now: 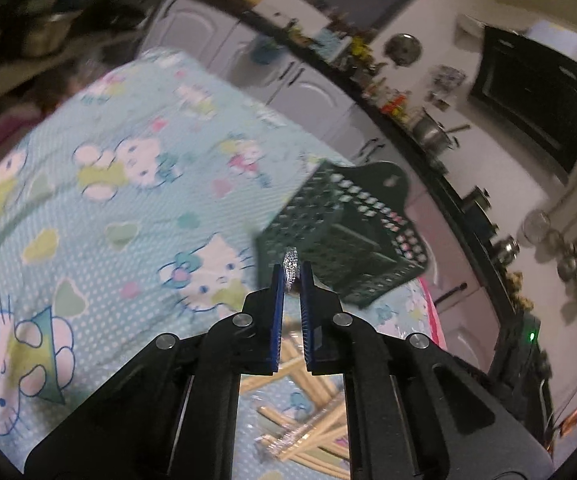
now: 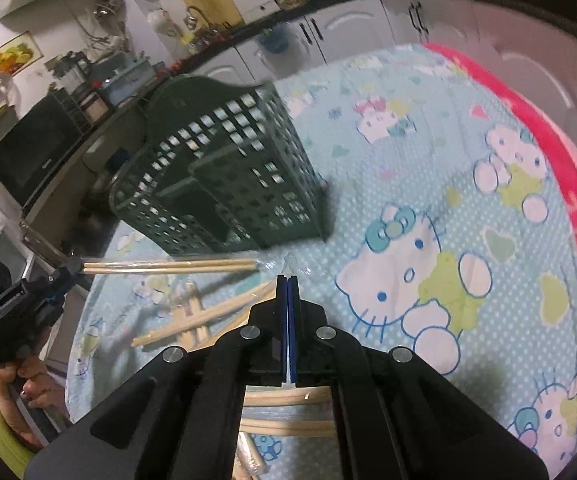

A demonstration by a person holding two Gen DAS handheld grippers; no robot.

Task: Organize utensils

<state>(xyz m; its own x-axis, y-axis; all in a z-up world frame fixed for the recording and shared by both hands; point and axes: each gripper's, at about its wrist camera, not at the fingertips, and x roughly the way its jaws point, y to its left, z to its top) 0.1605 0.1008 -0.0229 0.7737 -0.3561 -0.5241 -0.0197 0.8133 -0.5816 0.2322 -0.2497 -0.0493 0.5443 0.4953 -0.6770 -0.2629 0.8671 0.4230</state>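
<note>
A dark green perforated utensil basket (image 1: pixel 348 236) (image 2: pixel 216 172) stands on a Hello Kitty tablecloth. My left gripper (image 1: pixel 291 276) is shut on a wrapped pair of wooden chopsticks, whose end shows between the pads; in the right wrist view the pair (image 2: pixel 168 266) juts level from the left gripper (image 2: pixel 73 267), just in front of the basket. My right gripper (image 2: pixel 287 280) is shut and empty above more wrapped chopsticks (image 2: pixel 200 316) lying on the cloth. More chopsticks (image 1: pixel 312 428) lie under the left gripper.
A kitchen counter with pots and bottles (image 1: pixel 432 128) runs behind the table. A microwave (image 2: pixel 32 152) sits on the counter at left. The pink table edge (image 2: pixel 576 184) is at right. White cabinets (image 2: pixel 348 28) stand behind.
</note>
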